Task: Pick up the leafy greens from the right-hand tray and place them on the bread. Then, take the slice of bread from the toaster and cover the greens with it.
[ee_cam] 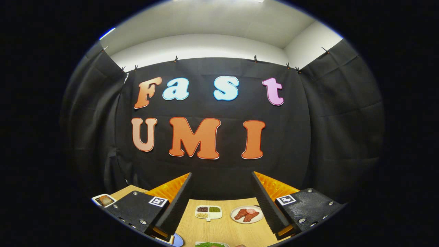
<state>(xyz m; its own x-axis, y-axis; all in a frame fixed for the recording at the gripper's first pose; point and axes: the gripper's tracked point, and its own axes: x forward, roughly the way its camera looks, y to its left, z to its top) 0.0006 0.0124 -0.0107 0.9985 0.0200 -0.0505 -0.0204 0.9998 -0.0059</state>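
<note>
My gripper (222, 180) is held high above the wooden table (219, 228), fingers spread wide apart with nothing between them. Below and between the fingers, at the near end of the table, a sliver of leafy greens (210, 245) shows on a white tray. A slice of bread (107, 200) lies on a small white plate beyond the left finger, at the table's far left. I cannot make out a toaster.
A white divided dish (208, 212) with dark, green and pale portions sits between the fingers, far on the table. Next to it is a round white plate with meat slices (247, 214). A blue object (177, 240) peeks out under the left finger. Black cloth walls surround the table.
</note>
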